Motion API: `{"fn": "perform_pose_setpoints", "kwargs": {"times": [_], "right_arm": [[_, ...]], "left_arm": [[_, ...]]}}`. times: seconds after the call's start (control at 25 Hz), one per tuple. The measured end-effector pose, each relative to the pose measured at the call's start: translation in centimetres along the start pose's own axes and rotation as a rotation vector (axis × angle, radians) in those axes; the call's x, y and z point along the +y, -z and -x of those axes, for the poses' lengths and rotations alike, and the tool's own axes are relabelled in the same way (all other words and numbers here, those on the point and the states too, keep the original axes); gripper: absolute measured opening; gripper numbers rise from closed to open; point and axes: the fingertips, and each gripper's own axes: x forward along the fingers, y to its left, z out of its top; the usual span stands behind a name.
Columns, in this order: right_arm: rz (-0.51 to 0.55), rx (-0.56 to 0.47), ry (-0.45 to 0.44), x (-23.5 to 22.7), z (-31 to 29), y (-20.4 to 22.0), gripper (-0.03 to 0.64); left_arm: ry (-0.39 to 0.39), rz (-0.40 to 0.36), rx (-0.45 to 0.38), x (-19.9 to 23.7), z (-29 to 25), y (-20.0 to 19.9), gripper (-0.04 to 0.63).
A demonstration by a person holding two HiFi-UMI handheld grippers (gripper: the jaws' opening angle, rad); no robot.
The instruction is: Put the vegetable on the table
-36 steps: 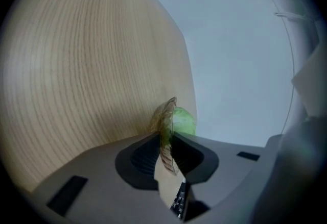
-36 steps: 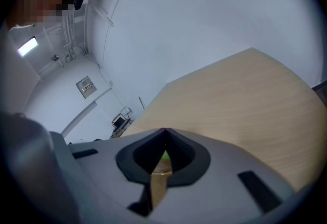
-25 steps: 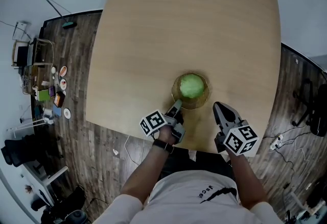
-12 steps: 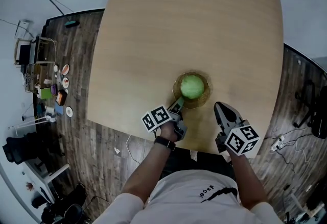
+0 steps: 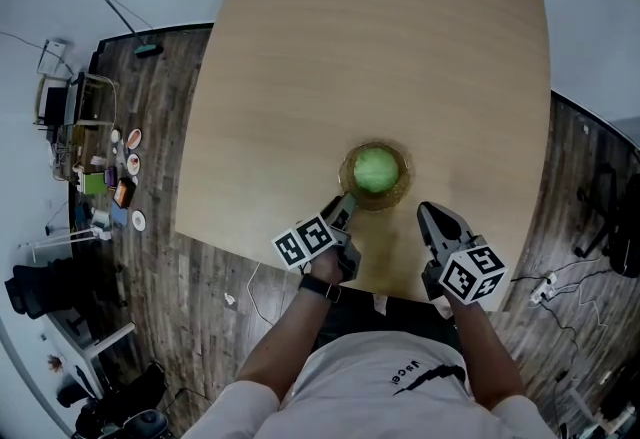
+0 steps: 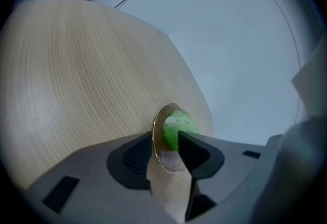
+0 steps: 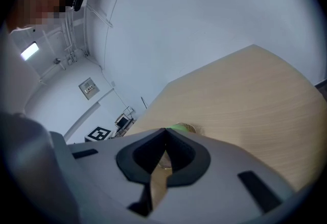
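A round green vegetable [image 5: 375,168] lies in a shallow clear bowl [image 5: 398,193] with a gold rim, near the front edge of the wooden table [image 5: 380,57]. My left gripper [image 5: 345,205] is at the bowl's near-left rim. In the left gripper view its jaws have just been opening. The left gripper [image 6: 166,138] now stands open, with the bowl's rim [image 6: 156,133] in the gap and the vegetable [image 6: 177,125] just beyond. My right gripper [image 5: 428,219] hovers right of the bowl and apart from it. The right gripper [image 7: 164,132] is shut and empty, with the vegetable [image 7: 179,127] ahead of it.
The table's front edge [image 5: 400,295] runs just under both grippers. Small items [image 5: 115,182] and a rack [image 5: 65,102] clutter the dark wooden floor to the left. Cables [image 5: 545,282] lie on the floor at the right. The wide tabletop stretches beyond the bowl.
The left gripper's marker cube has rolled and shifted slightly, still at the bowl's rim. Bowl, vegetable and right gripper have stayed where they were.
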Motion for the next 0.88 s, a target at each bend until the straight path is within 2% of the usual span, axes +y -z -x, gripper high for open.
{"fn": "perform_pose_setpoints", "kwargs": {"times": [0.16, 0.32, 0.48, 0.88], "right_arm": [[0.037, -0.006, -0.017, 1.4, 0.0, -1.0, 0.014], [0.069, -0.009, -0.038, 2.8, 0.6, -1.4, 0.014], [0.11, -0.023, -0.059, 4.8, 1.0, -2.3, 0.014], [0.169, -0.109, -0.084, 8.2, 3.4, -5.6, 0.014]], "left_arm": [[0.035, -0.06, -0.02, -2.4, 2.1, -0.6, 0.141], [0.096, -0.139, -0.043, -6.1, 4.2, -0.6, 0.073], [0.15, -0.249, -0.086, -9.8, 7.0, -1.4, 0.026], [0.332, -0.513, -0.158, -18.5, 12.2, -1.4, 0.014]]}}
